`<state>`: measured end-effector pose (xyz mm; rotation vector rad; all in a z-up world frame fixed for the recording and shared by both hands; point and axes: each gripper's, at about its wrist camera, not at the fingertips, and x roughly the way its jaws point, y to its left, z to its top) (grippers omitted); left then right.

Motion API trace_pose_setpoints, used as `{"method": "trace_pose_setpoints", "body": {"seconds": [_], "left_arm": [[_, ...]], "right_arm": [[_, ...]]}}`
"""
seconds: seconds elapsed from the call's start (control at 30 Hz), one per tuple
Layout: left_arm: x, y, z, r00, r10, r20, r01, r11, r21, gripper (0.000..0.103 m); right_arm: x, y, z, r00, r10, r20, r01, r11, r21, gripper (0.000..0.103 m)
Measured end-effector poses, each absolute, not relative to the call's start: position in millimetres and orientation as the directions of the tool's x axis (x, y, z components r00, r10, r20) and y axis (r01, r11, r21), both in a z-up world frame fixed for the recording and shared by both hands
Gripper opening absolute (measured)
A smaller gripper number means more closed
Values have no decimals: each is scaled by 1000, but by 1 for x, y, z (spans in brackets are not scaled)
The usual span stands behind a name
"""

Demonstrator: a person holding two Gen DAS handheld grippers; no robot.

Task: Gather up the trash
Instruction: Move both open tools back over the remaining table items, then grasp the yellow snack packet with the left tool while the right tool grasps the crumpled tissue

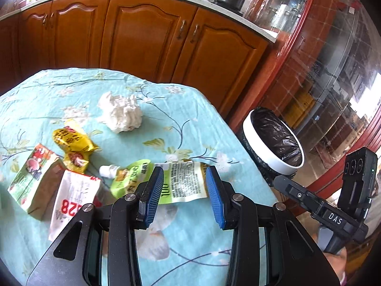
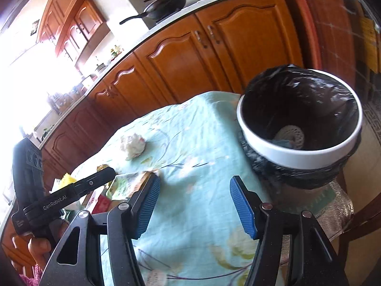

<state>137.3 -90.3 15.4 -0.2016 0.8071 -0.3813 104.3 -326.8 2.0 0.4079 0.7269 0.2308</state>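
Trash lies on a table with a light blue floral cloth (image 1: 195, 124). A green spouted pouch (image 1: 181, 181) lies flat just past my open left gripper (image 1: 185, 174), its jaws either side of it and above it. Left of it lie a white packet with red digits (image 1: 71, 195), a green and red carton (image 1: 33, 178), yellow wrappers (image 1: 71, 143) and a crumpled white tissue (image 1: 121, 114). My right gripper (image 2: 194, 186) is open and empty over the cloth (image 2: 190, 157), left of the white-rimmed bin with a black liner (image 2: 300, 119). Pale trash lies at the bin's bottom (image 2: 290, 138).
The bin (image 1: 273, 140) stands off the table's right edge. Wooden kitchen cabinets (image 1: 147, 35) run behind the table. A glass-fronted red cabinet (image 1: 333, 71) is on the right. The other gripper's body shows in the left wrist view (image 1: 333, 214) and in the right wrist view (image 2: 59, 195).
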Motion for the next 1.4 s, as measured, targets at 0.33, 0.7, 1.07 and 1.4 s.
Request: {"method": "trace_pose_setpoints", "body": {"seconds": [0.33,0.7,1.07,1.4], "left_arm": [[122,-30,13,669,-339,-661,157,934,-320,37],[130,1,12,679,-295,-672,99,944,-314,37],[157,11,13,656,-243,-714,67,962,-266,42],[192,12,4,617,-233,-752,59,966,-251,42]], "right_arm": [[109,-271,-2,681,405,-610,-149,892,426,63],[124,-237,8,662,432,-612,-212,892,400,63],[164,-208,16,632,463,-621,-260,882,393,63],[222,-177,18,590,475,-653,-281,879,385,62]]}}
